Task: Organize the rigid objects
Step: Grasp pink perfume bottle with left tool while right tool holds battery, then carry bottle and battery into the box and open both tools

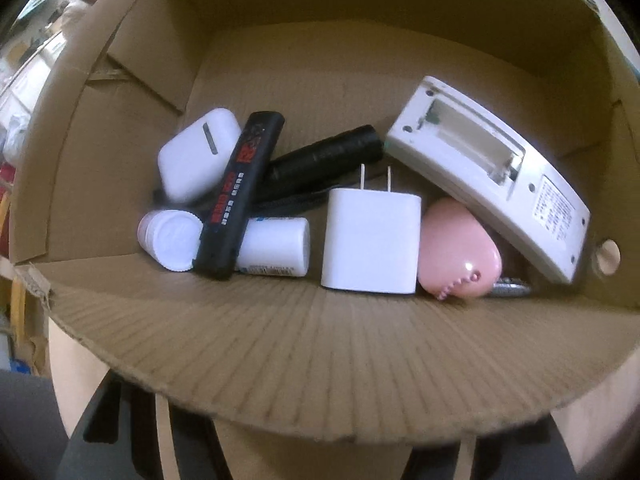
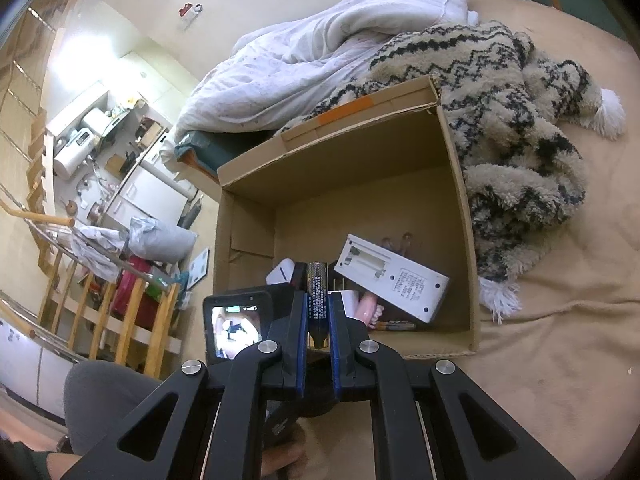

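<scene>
black stick (image 1: 238, 200) with red lettering, unreadable, white remote (image 1: 492, 176) label illegible

Your cardboard box (image 1: 280, 344) holds a white charger (image 1: 370, 240) lying prongs up, a pink case (image 1: 460, 256) beside it, a white remote (image 1: 488, 172) leaning back-side up, a black flashlight (image 1: 324, 156), a white earbud case (image 1: 196, 152) and a white bottle (image 1: 276, 246).

White duvet (image 2: 320, 40) bunched at the far side of the bed (image 2: 560, 340), and a shaggy zigzag blanket (image 2: 520, 120) piled just beside it, white pom-pom (image 2: 610, 114) at its corner. Over on the left, a wooden railing (image 2: 132, 316), clutter behind it, and white cabinets (image 2: 152, 192) beyond.
</scene>
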